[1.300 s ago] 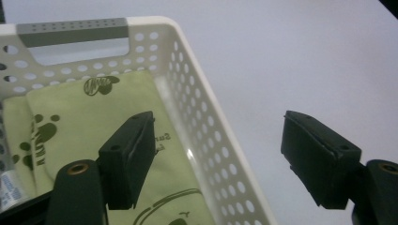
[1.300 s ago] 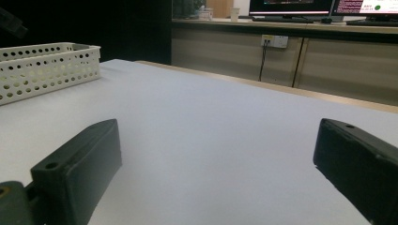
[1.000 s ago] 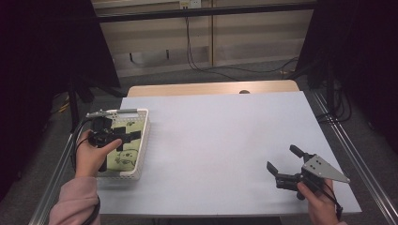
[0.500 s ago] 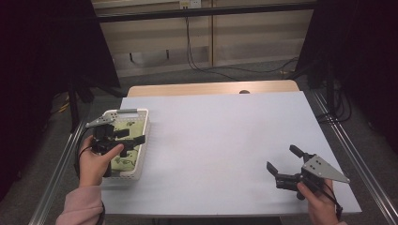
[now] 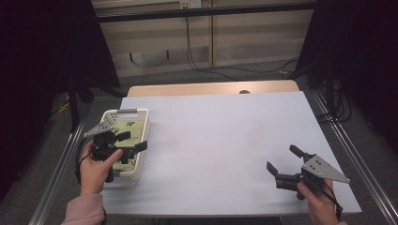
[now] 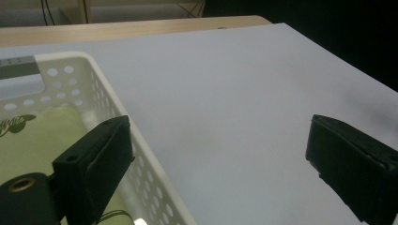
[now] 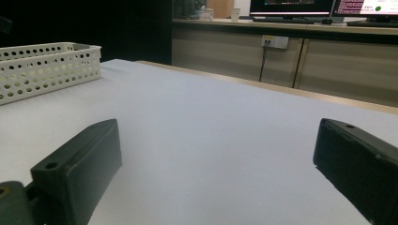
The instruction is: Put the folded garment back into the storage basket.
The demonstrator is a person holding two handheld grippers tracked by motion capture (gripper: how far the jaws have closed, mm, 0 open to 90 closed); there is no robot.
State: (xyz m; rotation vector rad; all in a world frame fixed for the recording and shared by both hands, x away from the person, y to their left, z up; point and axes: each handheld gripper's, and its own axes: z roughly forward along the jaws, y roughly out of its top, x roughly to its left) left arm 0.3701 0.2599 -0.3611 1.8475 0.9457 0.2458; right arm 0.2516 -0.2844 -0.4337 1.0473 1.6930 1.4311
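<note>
A white perforated basket (image 5: 141, 123) (image 6: 112, 108) (image 7: 47, 70) stands at the table's left edge and holds pale green packets (image 5: 126, 129) (image 6: 28, 145). My left gripper (image 5: 131, 141) (image 6: 220, 164) hovers over the basket's near right part, open, with nothing between its jaws. One jaw is above the basket, the other over the white table top (image 5: 220, 131). Near the front right corner my right gripper (image 5: 284, 159) (image 7: 220, 168) sits low over the table, open and empty, pointing left toward the basket.
The white sheet covers a wooden table whose far edge (image 5: 211, 88) shows bare wood. Metal rails (image 5: 61, 164) run along both sides. Cabinets and cables (image 5: 190, 47) stand behind; monitors (image 7: 324, 7) sit on a far counter.
My left gripper has drawn back toward the person and slightly up over the basket's near end. The right gripper has stayed put.
</note>
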